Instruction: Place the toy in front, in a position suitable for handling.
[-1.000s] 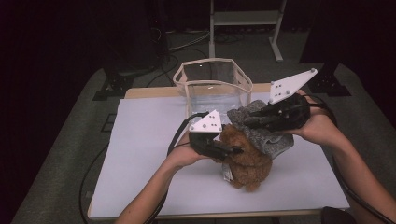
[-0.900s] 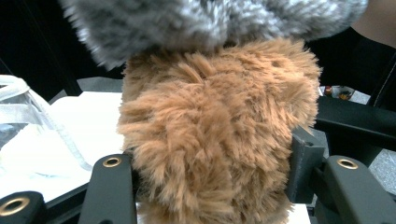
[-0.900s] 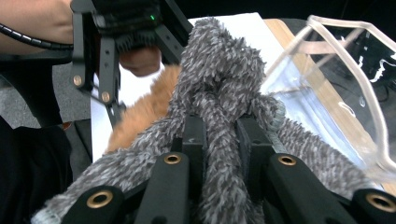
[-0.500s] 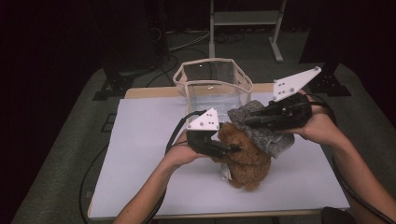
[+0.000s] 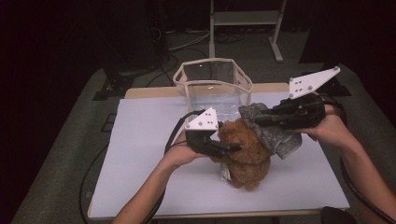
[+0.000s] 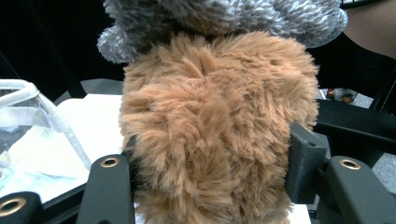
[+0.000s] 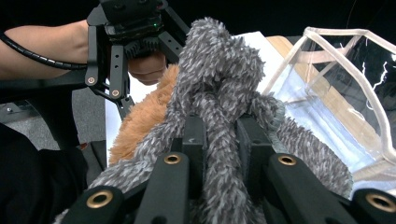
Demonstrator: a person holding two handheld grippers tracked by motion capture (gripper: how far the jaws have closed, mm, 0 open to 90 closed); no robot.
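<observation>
A brown plush bear (image 5: 245,154) stands on the white table sheet (image 5: 140,140), and my left gripper (image 5: 233,148) is shut on its side from the left. The brown fur (image 6: 210,130) bulges between the jaws of the left gripper (image 6: 210,158). A grey fuzzy cloth (image 5: 275,135) drapes over the bear's right shoulder. My right gripper (image 5: 259,119) is shut on a bunched fold of it. In the right gripper view the grey cloth (image 7: 219,70) rises from the right gripper (image 7: 222,140), with the bear (image 7: 140,116) and the left gripper (image 7: 121,56) behind it.
A clear soft-sided bag with beige trim (image 5: 212,86) stands open just behind the bear, towards the table's far edge; its wall (image 7: 345,79) is close to the right gripper. Cables trail from both grippers. A metal stand (image 5: 245,18) is on the floor beyond.
My right gripper has shifted a little to the right with the grey cloth in it. The left gripper and the bear have stayed put.
</observation>
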